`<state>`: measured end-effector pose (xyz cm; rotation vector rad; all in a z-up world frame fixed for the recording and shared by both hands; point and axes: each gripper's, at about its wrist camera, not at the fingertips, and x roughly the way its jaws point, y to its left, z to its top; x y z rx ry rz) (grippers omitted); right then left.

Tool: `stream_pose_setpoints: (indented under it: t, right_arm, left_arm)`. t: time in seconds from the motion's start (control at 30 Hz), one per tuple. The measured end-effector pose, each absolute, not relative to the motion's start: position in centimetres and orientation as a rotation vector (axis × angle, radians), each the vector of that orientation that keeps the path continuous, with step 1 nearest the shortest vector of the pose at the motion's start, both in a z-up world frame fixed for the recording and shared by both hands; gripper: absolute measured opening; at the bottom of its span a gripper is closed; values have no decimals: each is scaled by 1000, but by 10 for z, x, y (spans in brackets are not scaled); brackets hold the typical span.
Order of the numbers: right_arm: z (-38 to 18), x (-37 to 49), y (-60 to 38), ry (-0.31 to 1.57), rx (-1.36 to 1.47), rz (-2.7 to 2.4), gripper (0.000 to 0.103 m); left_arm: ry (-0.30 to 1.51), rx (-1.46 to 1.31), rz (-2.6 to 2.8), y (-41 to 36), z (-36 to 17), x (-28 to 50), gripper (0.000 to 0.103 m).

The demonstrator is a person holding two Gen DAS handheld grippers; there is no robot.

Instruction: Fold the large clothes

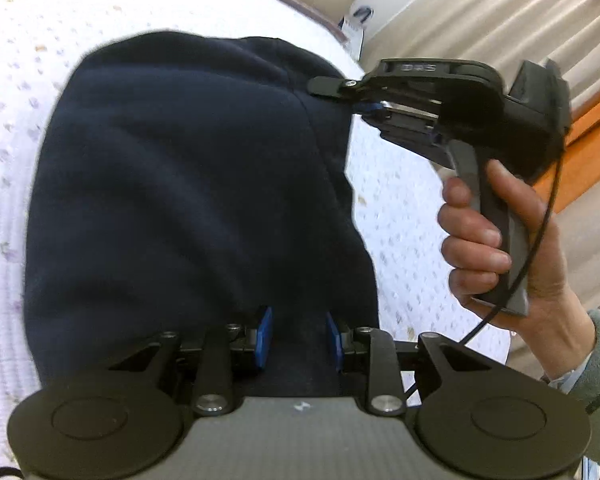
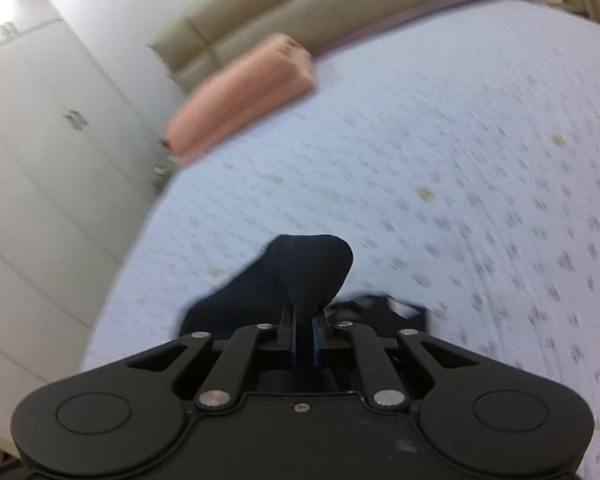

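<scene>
A large dark navy garment [image 1: 188,184] lies spread on a white flowered bedspread [image 1: 16,80]. At its near edge, my left gripper [image 1: 299,338] has a thick fold of the fabric filling the gap between its blue pads [image 1: 263,338]. In the left wrist view my right gripper [image 1: 350,98], held by a hand [image 1: 496,240], bites the garment's far right edge. In the right wrist view my right gripper [image 2: 305,334] is shut on a pinch of the navy garment [image 2: 312,268], which bulges up past the pads above the bedspread [image 2: 460,160].
A folded pink cloth [image 2: 240,100] lies near the bed's far left edge, in front of a beige padded headboard [image 2: 300,12]. White wardrobe doors [image 2: 40,140] stand left of the bed. Pale curtains [image 1: 500,12] and an orange wooden ledge [image 1: 588,148] lie to the right.
</scene>
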<state>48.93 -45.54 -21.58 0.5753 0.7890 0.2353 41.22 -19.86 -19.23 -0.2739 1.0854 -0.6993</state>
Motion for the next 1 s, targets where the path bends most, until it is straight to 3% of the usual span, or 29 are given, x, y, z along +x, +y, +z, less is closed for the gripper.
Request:
stream_pose_setpoints:
  t: [0.13, 0.27, 0.33, 0.37, 0.4, 0.43, 0.6, 0.73, 0.9, 1.0]
  right_arm:
    - [-284, 511, -437, 920, 518, 188, 9]
    - [-279, 510, -427, 900, 434, 172, 11]
    - [-270, 505, -431, 902, 414, 172, 17]
    - [-261, 504, -432, 897, 403, 159, 25]
    - [-248, 495, -435, 889, 389, 150, 40]
    - [-235, 487, -434, 873, 364, 147, 42]
    - [-184, 420, -397, 792, 149, 196, 42]
    - [-216, 396, -355, 908, 2, 219, 40]
    - [-245, 354, -355, 923, -129, 183, 39]
    - [-256, 345, -374, 1044, -32, 192, 39]
  left_arm:
    - [1056, -105, -705, -208, -217, 410, 24]
    - [1060, -113, -732, -199, -205, 408, 23]
    - [1067, -113, -771, -188, -196, 402, 24]
    - [1073, -101, -788, -185, -194, 397, 25]
    - [1077, -83, -797, -181, -187, 395, 25]
    - [1056, -61, -780, -176, -177, 395, 25]
    - [876, -154, -506, -144, -150, 398, 30]
    - [1042, -178, -545, -136, -188, 407, 29]
    - [1021, -137, -566, -123, -189, 378, 27]
    - [1016, -153, -541, -119, -192, 374, 26]
